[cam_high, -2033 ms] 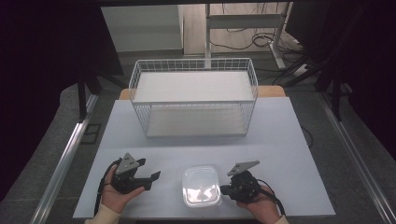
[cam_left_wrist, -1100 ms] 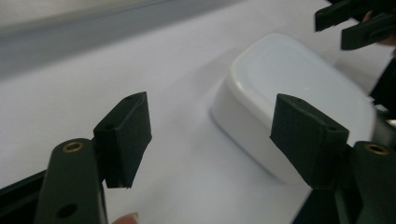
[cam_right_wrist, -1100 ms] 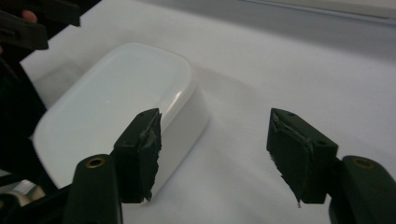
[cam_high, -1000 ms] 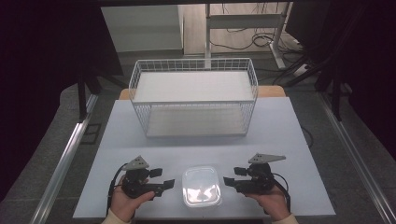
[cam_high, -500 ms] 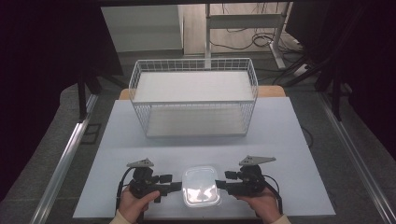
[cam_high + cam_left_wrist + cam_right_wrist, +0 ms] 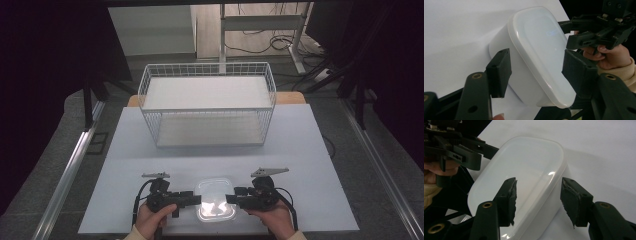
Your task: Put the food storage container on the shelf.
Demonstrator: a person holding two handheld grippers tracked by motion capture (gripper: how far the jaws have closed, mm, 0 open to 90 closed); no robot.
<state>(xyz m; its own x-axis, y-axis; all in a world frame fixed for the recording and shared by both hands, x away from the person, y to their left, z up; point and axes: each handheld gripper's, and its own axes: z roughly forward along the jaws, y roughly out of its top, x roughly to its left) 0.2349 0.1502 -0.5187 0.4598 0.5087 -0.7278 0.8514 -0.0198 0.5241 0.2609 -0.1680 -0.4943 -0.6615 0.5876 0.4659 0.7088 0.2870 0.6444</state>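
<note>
A translucent white plastic box with its lid on (image 6: 216,198) lies near the table's front edge. My left gripper (image 6: 194,199) points at it from the left and my right gripper (image 6: 232,198) from the right. In the left gripper view the box (image 6: 536,50) sits between the open jaws of the left gripper (image 6: 539,73), one jaw beside its wall and one over the lid. The right gripper (image 6: 541,200) also stands open, with its jaws on either side of the rim of the box (image 6: 529,167). Each gripper view shows the other gripper and the hand holding it beyond the box.
A white wire basket (image 6: 207,102) with a white floor stands at the back middle of the pale table (image 6: 310,165). Dark floor, a metal rail and cables lie around the table.
Both grippers have turned inward and closed in on the box from its left and right sides. Their jaws now straddle its edges. The box has stayed in place.
</note>
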